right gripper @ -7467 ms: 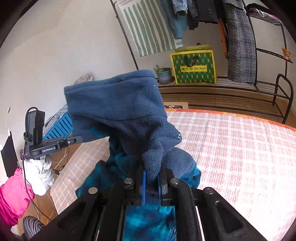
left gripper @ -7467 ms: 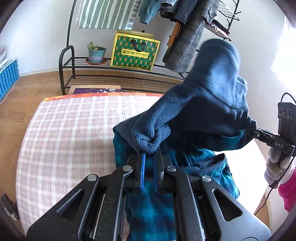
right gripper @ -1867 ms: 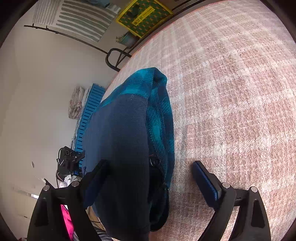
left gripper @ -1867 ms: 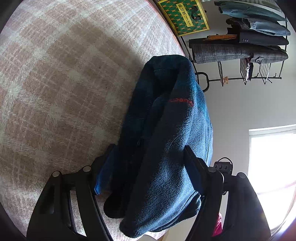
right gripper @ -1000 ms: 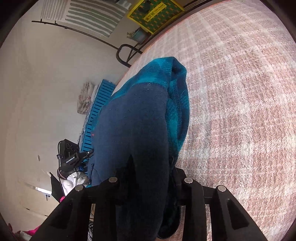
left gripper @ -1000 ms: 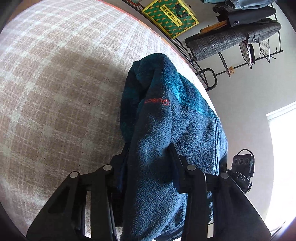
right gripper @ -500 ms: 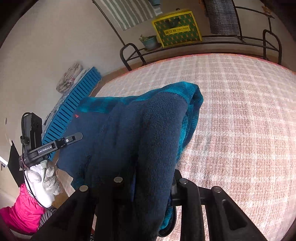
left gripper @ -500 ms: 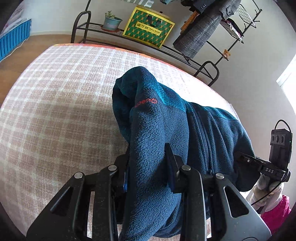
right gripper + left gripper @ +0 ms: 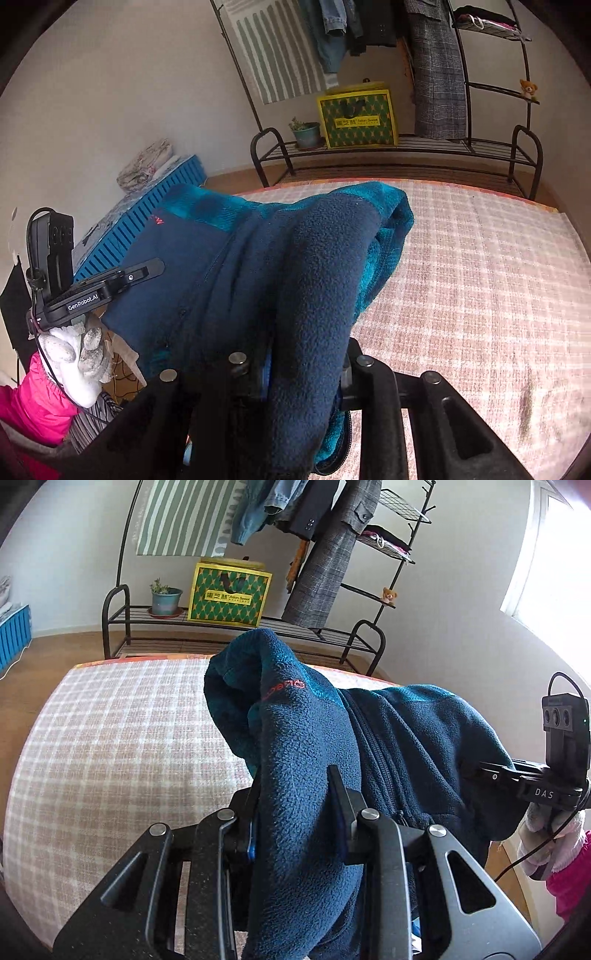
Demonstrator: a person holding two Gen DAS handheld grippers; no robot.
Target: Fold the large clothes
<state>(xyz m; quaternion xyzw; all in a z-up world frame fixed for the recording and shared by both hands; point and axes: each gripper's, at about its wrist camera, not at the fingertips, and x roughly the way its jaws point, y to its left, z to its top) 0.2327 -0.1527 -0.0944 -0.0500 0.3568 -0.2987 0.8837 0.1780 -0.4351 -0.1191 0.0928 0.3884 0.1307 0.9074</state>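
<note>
A folded navy and teal fleece jacket [image 9: 295, 760] hangs in the air above the checked bed cover [image 9: 110, 746], stretched between both tools. My left gripper [image 9: 295, 794] is shut on one thick end of it, fleece bulging between the pads. In the right wrist view the same jacket [image 9: 258, 266] runs leftward, and my right gripper [image 9: 306, 365] is shut on its other end. Across the jacket, each view shows the opposite tool: the right one [image 9: 532, 786] and the left one [image 9: 88, 291], both held by white-gloved hands.
A black metal rack [image 9: 229, 627] stands past the bed with a green-yellow bag [image 9: 229, 590], a potted plant [image 9: 164, 598] and hanging clothes [image 9: 325, 554]. A blue slatted crate [image 9: 147, 218] sits by the wall on the left. A pink sleeve [image 9: 33, 398] shows low at the side.
Both grippers closed onto the folded jacket's ends, then lifted it off the bed while rolling upright. The view now looks across the room instead of down at the cover.
</note>
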